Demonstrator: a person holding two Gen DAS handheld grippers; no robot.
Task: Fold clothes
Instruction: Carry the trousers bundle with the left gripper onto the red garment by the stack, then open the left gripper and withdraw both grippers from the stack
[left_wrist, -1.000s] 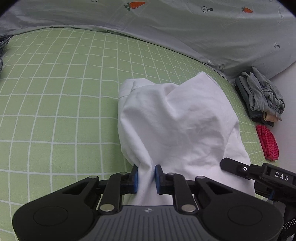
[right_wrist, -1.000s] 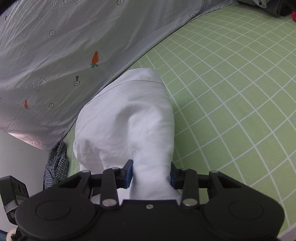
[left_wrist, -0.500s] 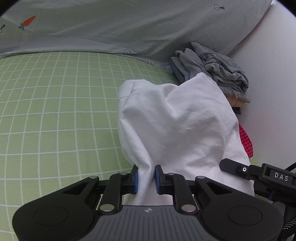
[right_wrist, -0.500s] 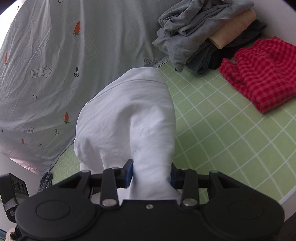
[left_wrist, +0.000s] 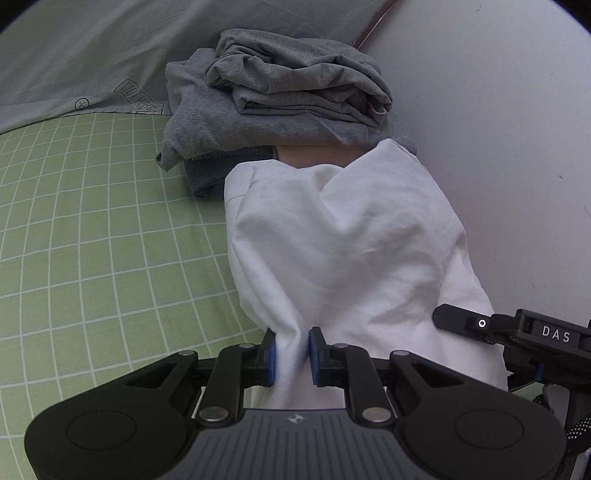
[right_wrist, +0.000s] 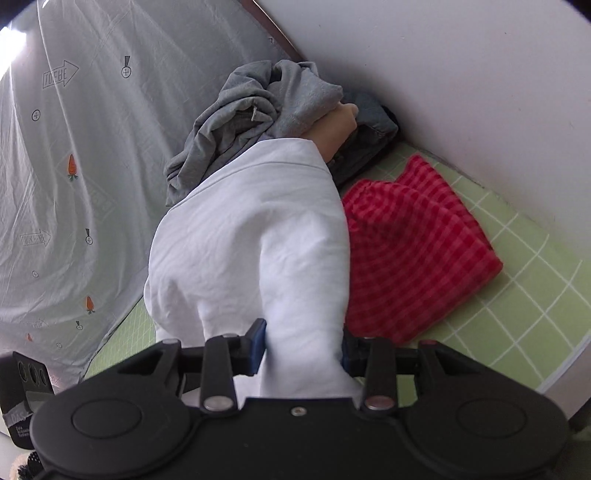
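The left gripper (left_wrist: 291, 356) is clamped on the white garment (left_wrist: 343, 258); the cloth billows out toward twelve o'clock. The right gripper (right_wrist: 303, 345) pinches it too; the red checked cloth (right_wrist: 413, 254) lies at two o'clock.

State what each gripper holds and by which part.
Both hold the folded white garment: left gripper pinches one bunched near edge, right gripper clamps a thicker bunch of the near edge.
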